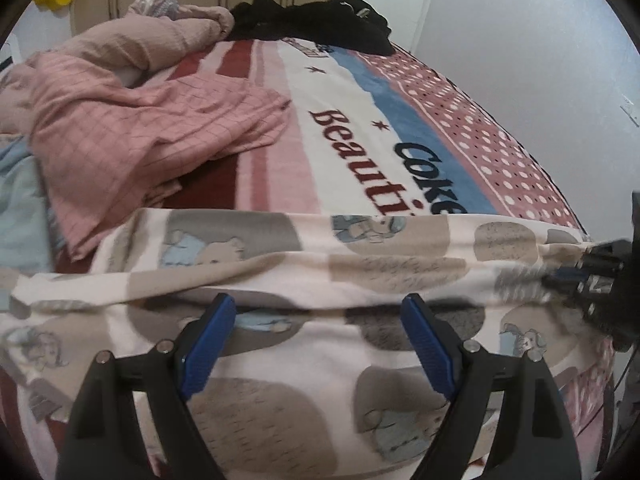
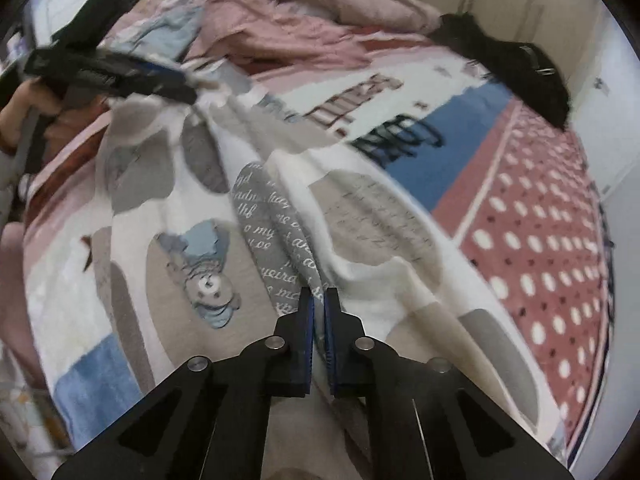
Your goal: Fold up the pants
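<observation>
The pants (image 1: pixel 304 276) are cream with grey and beige patches and bear prints, stretched across the bed's near edge. My left gripper (image 1: pixel 320 312) is open, its blue pads over the cloth and holding nothing. My right gripper (image 2: pixel 319 298) is shut on a fold of the pants (image 2: pixel 288 240). It also shows in the left wrist view (image 1: pixel 568 276) at the right, pinching the pants' edge. The left gripper shows in the right wrist view (image 2: pixel 172 80) at the upper left, blurred, by the pants' far end.
A striped blanket with lettering (image 1: pixel 360 140) covers the bed. A pink checked garment (image 1: pixel 132 136) and a pink cover (image 1: pixel 140 44) lie at the left. Black clothes (image 1: pixel 320 20) lie at the far end. A white wall (image 1: pixel 540 40) is at the right.
</observation>
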Available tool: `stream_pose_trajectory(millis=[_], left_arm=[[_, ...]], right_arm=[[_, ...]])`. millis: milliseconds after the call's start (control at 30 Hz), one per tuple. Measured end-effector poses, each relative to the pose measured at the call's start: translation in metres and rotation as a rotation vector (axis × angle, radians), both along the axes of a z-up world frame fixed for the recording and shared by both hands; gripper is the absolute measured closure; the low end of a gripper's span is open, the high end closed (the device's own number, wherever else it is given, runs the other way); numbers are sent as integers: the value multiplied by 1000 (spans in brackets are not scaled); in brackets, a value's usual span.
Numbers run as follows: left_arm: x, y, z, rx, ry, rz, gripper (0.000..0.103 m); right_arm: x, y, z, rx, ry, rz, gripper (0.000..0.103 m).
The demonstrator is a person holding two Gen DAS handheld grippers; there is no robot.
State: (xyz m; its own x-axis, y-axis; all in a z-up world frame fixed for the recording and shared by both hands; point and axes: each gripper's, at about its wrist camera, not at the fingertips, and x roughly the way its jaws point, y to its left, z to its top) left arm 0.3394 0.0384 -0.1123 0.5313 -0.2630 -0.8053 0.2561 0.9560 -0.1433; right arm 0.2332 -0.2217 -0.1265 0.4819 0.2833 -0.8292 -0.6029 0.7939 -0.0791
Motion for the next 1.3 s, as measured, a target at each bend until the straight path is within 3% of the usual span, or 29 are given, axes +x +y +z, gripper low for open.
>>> stream_pose_trajectory(millis=[100,167,300,500,700,733,767,833,1000,1133,1200,1233,1267,1300], left_arm=[[-4,11,1,4,-9,21,20],[-6,19,0,-14,-4,29,20],[-7,29,-1,-17,-7,51,20],[-9,44,-2,-22,-17,92,20],[-31,86,0,-123,11,162,20],[-36,92,0,-143,19,162,20],[-42,96,0,-160,32,158,20],[-54,103,-2,-189,69,140,19],[-83,108,-18,-245,138,130,19],[-91,116,-43,-348,201,182,19],[-90,123,-50,-399,194,217,19],[-86,127,-52,-428,181,238,19],[-82,132,-52,-447,162,272,19],[-78,137,-52,-451,148,301,19]], right_arm=[[10,-7,9,2,-37,-52,103],[20,-10,12,17,-15,-59,103],[32,-8,16,-35,-63,-96,103],[68,-10,5,-74,-62,-181,103],[79,-10,-9,-93,-23,-214,100],[76,-10,-5,-83,-24,-215,95],[71,-11,2,-69,-29,-219,80],[57,-12,15,-27,-47,-212,60],[-7,-1,44,125,-28,-68,61],[-55,22,26,122,21,55,52],[-69,33,9,68,15,73,64],[-71,36,1,44,18,59,95],[-71,36,-8,25,35,26,103],[-70,34,-14,44,54,12,101]])
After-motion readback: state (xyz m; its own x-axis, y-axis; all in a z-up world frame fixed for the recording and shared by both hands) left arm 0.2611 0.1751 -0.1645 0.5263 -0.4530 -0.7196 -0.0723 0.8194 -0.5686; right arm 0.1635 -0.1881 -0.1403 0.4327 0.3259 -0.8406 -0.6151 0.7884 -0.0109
